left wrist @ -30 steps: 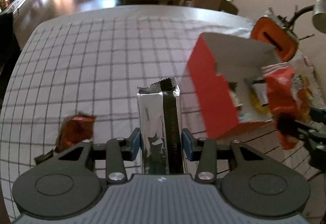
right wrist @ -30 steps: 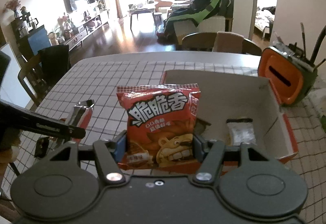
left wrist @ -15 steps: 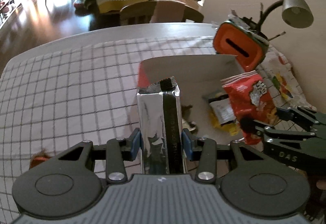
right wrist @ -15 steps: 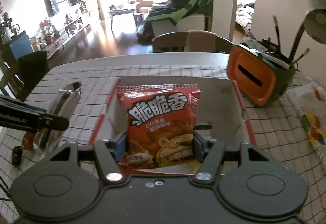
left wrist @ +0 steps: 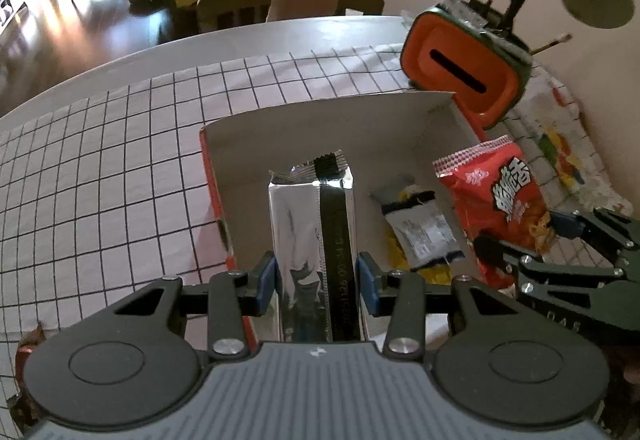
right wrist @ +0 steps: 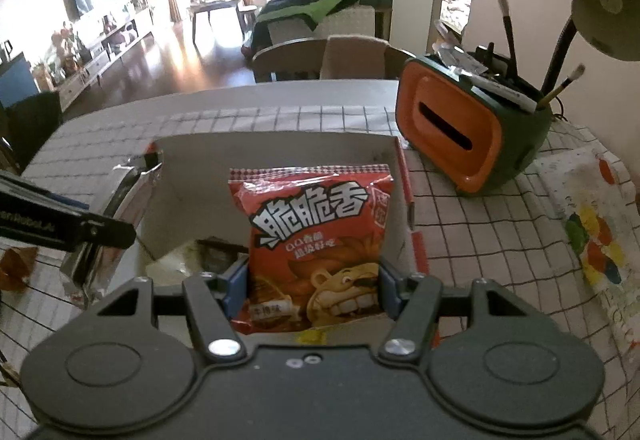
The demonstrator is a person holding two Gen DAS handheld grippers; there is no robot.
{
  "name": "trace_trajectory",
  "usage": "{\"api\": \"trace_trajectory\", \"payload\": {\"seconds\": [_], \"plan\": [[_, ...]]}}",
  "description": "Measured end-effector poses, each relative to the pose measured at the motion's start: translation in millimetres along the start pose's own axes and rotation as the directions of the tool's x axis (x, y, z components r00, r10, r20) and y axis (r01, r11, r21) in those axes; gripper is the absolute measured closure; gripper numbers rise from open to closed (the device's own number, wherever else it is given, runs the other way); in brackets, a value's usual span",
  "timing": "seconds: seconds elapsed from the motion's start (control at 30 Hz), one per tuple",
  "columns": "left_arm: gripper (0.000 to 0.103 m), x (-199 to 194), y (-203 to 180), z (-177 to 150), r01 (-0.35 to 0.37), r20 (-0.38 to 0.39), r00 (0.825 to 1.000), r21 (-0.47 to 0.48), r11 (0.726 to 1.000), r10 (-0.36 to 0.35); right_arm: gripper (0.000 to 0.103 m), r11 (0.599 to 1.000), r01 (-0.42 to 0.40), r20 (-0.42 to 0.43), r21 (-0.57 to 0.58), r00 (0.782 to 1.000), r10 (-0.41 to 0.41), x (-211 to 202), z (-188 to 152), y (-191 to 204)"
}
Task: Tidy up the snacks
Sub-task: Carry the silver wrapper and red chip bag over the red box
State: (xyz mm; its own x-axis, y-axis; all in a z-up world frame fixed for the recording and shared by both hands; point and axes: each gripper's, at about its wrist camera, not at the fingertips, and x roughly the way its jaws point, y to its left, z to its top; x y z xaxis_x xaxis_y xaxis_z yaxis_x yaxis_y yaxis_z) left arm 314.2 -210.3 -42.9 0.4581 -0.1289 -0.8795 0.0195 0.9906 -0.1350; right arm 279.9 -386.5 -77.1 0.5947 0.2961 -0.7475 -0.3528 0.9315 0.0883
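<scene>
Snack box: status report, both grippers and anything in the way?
Left gripper shut on silver packet, over the box. Right gripper shut on red snack bag, over the box too. Small wrapped snack already inside. Nothing blocking.

Red foil snack bag (right wrist: pixel 314 246): large white characters "脆脆香", smaller print beneath too fine to read. Silver foil packet (left wrist: pixel 312 240): partly legible date code on its black seam, "2025…". Dark tongs arm (left wrist: pixel 568 304): letters "DAS"

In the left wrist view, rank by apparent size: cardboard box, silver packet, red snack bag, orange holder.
1. cardboard box
2. silver packet, though nearness to the camera inflates it
3. orange holder and red snack bag look alike, so unranked
</scene>
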Motion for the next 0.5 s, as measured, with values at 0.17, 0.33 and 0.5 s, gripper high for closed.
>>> {"api": "trace_trajectory", "payload": {"seconds": [0.17, 0.33, 0.5], "plan": [[0.061, 28.9, -5.8, 13.9, -0.030, -0.040, 0.999, 0.009, 1.000, 0.030, 0.041, 0.999, -0.009, -0.050, -0.039, 0.999, 0.007, 25.1, 3.4, 0.0], [0.061, 56.5, -5.4, 14.7, -0.068, -0.095, 0.993, 0.012, 0.998, 0.068, 0.041, 0.996, -0.021, -0.094, -0.090, 0.995, 0.012, 51.3, 3.8, 7.4], [0.061, 73.9, -5.5, 9.6, -0.092, -0.125, 0.988, 0.028, 0.995, 0.095, 0.041, 0.992, -0.029, -0.128, -0.119, 0.992, 0.014, 64.1, -0.5, 13.3]]}}
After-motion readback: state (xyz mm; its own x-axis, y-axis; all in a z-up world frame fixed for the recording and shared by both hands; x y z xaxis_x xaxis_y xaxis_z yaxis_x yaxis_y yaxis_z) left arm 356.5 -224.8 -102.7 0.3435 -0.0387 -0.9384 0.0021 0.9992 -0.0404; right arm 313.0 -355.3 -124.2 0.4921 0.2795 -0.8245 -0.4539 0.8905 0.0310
